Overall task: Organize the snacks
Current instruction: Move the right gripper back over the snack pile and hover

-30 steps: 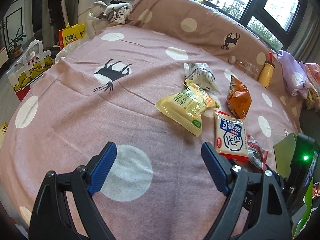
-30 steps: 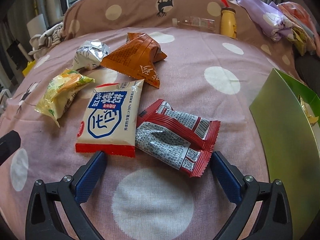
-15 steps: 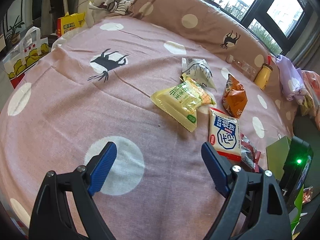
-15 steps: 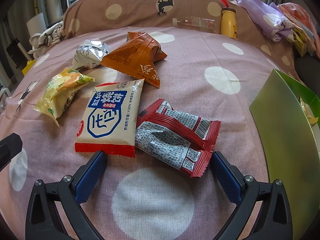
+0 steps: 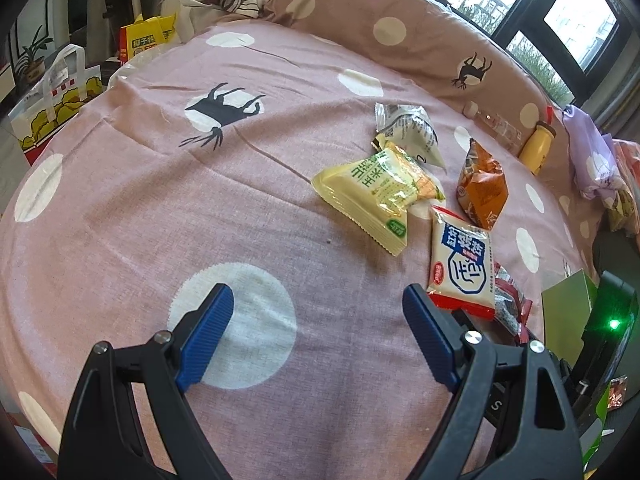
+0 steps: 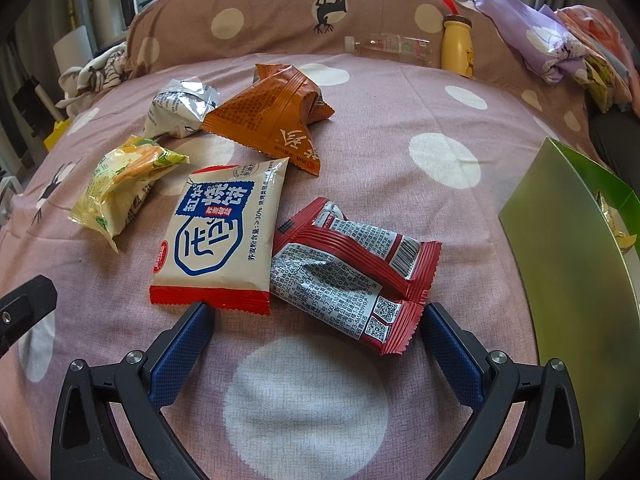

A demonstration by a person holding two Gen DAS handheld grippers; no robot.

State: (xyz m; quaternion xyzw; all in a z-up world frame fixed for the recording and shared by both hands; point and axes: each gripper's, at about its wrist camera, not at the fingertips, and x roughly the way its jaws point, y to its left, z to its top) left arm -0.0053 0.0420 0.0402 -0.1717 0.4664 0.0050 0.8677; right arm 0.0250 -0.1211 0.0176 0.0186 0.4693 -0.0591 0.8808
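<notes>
Several snack packets lie on a pink dotted bedspread (image 6: 360,128): a white-and-blue packet (image 6: 220,236) (image 5: 460,260), two red packets (image 6: 352,268), a yellow packet (image 6: 120,188) (image 5: 376,192), an orange packet (image 6: 276,116) (image 5: 482,184) and a silver packet (image 6: 180,106) (image 5: 408,128). My right gripper (image 6: 316,316) is open, just in front of the white and red packets. My left gripper (image 5: 318,300) is open and empty over a white dot, left of the snacks.
A green box (image 6: 576,248) stands open at the right, with a wrapper inside. A yellow bottle (image 6: 458,46) and a clear bottle (image 6: 390,46) lie by the cushion. Clothes (image 6: 560,48) are piled at far right. Bags (image 5: 60,92) stand left of the bed.
My left gripper has drawn back and risen a little; the snacks look farther off in its view. My right gripper has barely moved. Nothing was taken hold of.
</notes>
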